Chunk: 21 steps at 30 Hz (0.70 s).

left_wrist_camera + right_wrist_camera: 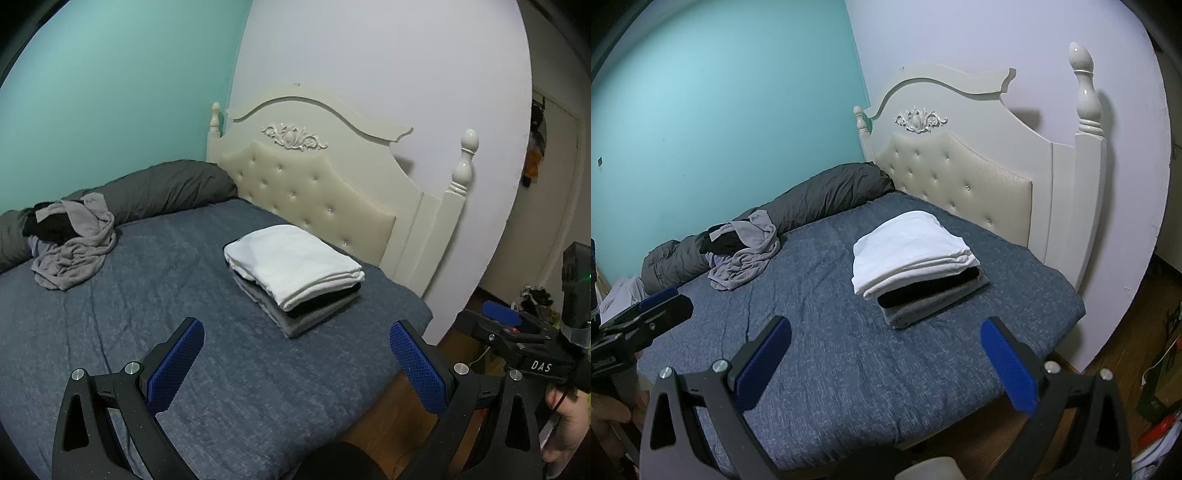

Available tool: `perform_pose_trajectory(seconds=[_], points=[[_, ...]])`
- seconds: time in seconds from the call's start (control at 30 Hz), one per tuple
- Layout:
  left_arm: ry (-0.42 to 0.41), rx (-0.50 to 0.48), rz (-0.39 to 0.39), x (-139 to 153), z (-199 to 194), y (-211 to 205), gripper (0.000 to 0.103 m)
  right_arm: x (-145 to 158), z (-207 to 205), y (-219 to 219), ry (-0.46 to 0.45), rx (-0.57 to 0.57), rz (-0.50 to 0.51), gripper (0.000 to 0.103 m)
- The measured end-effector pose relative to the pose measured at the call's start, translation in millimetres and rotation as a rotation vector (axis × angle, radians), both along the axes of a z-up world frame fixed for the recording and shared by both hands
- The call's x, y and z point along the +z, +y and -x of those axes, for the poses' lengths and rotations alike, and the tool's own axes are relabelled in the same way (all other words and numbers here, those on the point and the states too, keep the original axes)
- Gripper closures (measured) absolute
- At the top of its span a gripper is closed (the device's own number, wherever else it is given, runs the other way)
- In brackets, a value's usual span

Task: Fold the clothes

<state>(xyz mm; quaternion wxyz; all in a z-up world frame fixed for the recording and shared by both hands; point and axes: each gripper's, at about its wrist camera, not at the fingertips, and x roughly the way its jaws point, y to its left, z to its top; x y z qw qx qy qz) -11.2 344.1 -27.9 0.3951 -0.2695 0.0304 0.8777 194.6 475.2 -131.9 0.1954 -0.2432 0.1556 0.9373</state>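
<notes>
right gripper [886, 350] – jaws wide apart, empty, above blue bedspread [849, 350] | folded stack [916, 266] – white over black over grey | crumpled grey clothes [746, 254] beside dark bolster [820, 199]

Black claw [297, 363] frames w/ blue textured pads [177, 363], silver screws, "DAS" label

the black garment [51, 225] in the unfolded pile is mostly buried under the grey one [74, 254], its kind unreadable. the folded stack's [916, 266] lower layers show only their edges. clutter [1160, 406] by the floor is cut off at the frame edge, too blurred to identify.
</notes>
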Motion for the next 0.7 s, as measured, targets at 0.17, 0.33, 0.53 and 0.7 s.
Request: perform_pose_trajectory(seconds=[0.17, 0.33, 0.53, 0.7], points=[[-0.007, -0.009, -0.011, 0.9, -0.6, -1.1, 0.0, 0.8, -0.1, 0.2, 0.002, -0.002, -0.005, 0.0], [0.011, -0.008, -0.004, 0.6, -3.5, 1.5, 0.0, -0.9, 0.3, 0.7, 0.002, -0.001, -0.001, 0.0], [0.023, -0.008, -0.002, 0.3, -4.4, 3.1, 0.001, -2.5, 0.2, 2.3, -0.001, -0.004, 0.004, 0.0], [0.013, -0.006, -0.008, 0.5, -2.7, 3.1, 0.001, -1.6, -2.1, 2.5, 0.003, -0.012, 0.001, 0.0]])
